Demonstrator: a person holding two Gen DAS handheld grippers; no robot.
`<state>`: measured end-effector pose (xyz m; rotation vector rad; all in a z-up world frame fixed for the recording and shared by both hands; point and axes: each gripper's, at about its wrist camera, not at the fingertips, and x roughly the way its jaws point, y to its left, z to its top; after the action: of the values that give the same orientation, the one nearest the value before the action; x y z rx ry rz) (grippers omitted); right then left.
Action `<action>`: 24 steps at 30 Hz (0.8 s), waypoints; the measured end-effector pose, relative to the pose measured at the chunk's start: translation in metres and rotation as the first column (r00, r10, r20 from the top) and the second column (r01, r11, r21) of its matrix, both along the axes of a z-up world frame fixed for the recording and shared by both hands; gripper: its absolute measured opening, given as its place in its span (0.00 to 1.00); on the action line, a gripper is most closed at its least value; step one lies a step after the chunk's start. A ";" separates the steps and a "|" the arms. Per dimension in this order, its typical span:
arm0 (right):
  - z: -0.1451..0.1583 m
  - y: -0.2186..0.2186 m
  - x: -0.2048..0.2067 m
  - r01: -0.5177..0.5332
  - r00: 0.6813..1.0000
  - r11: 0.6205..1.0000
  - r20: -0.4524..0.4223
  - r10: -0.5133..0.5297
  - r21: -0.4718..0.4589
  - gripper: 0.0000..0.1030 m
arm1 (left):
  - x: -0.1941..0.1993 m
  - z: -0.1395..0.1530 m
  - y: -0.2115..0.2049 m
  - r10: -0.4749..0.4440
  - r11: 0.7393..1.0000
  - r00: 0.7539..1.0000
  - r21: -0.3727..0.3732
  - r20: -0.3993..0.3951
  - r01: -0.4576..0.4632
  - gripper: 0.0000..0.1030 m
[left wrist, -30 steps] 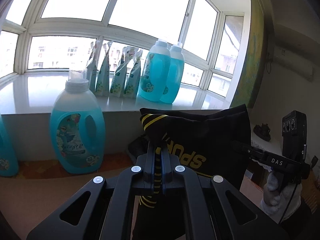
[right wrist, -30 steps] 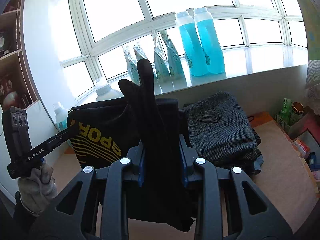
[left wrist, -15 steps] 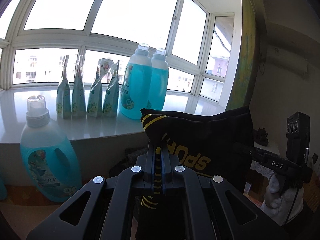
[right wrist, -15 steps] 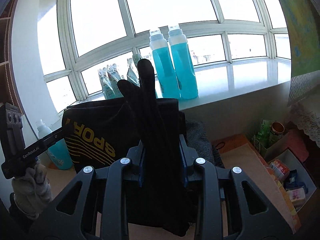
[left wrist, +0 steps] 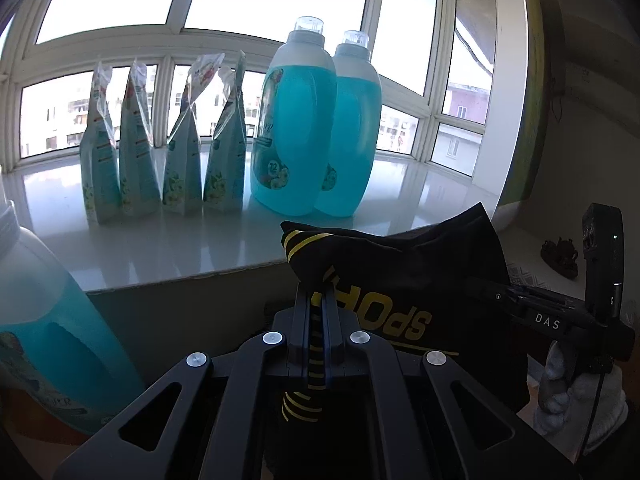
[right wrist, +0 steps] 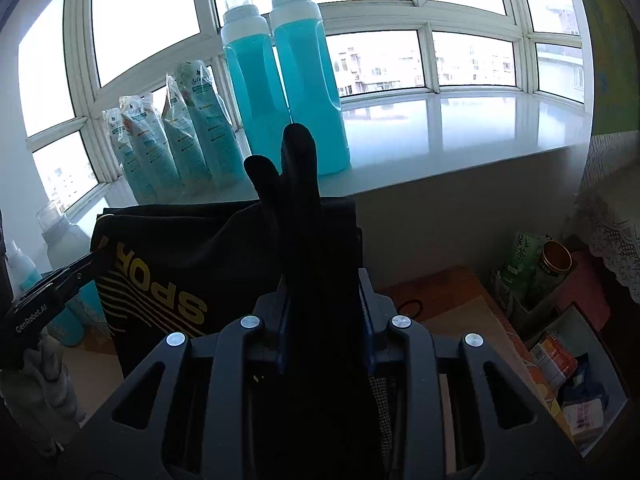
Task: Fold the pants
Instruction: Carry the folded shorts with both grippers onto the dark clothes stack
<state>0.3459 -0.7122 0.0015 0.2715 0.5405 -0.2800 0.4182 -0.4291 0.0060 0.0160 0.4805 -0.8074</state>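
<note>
The black pants (left wrist: 416,280) with yellow stripes and a yellow SPORT print hang in the air, stretched between both grippers. My left gripper (left wrist: 317,304) is shut on the striped corner of the fabric. My right gripper (right wrist: 324,300) is shut on a thick bunch of black fabric (right wrist: 296,184) that sticks up past its fingers. The printed panel shows in the right wrist view (right wrist: 168,280). The right gripper shows in the left wrist view (left wrist: 532,312), and the left one in the right wrist view (right wrist: 52,292).
Two big blue detergent bottles (left wrist: 316,132) and several refill pouches (left wrist: 160,144) stand on the white windowsill (left wrist: 420,184). Another blue bottle (left wrist: 44,340) stands close at the left. Boxes and cans (right wrist: 552,320) sit on the floor at the right.
Both grippers have risen with the pants held between them, so the windowsill and bottles now sit lower and closer. The grey folded garment has dropped out of the right wrist view.
</note>
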 end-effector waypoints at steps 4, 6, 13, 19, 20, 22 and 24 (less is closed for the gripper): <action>-0.010 -0.004 0.020 0.011 0.999 1.000 -0.036 -0.012 -0.026 0.28 | 0.015 -0.013 -0.014 0.026 0.999 1.000 0.041 -0.003 -0.025 0.03; -0.014 -0.009 0.027 0.040 0.997 0.999 -0.067 -0.042 -0.031 0.30 | 0.022 -0.019 -0.021 0.034 0.997 0.999 0.073 -0.020 -0.033 0.05; -0.009 -0.021 0.016 0.133 0.988 0.990 -0.070 -0.135 -0.037 0.63 | 0.019 -0.015 -0.013 0.085 0.994 0.996 0.073 -0.019 -0.083 0.42; -0.001 -0.009 -0.001 0.124 0.991 0.992 -0.054 -0.126 -0.036 0.63 | 0.009 -0.010 -0.004 0.074 0.995 0.996 0.076 -0.041 -0.070 0.43; 0.000 -0.006 -0.006 0.123 0.991 0.992 -0.052 -0.125 -0.040 0.63 | 0.006 -0.009 -0.002 0.074 0.994 0.997 0.079 -0.038 -0.071 0.43; 0.004 -0.001 -0.014 0.125 0.991 0.991 -0.049 -0.127 -0.046 0.63 | -0.001 -0.006 0.002 0.073 0.994 0.997 0.080 -0.032 -0.070 0.43; 0.008 0.005 -0.025 0.125 0.991 0.991 -0.041 -0.127 -0.041 0.64 | -0.009 -0.002 0.007 0.071 0.995 0.997 0.076 -0.034 -0.069 0.43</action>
<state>0.3209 -0.7077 0.0095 0.2636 0.5615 -0.4190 0.4088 -0.4217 0.0037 0.0537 0.5436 -0.7216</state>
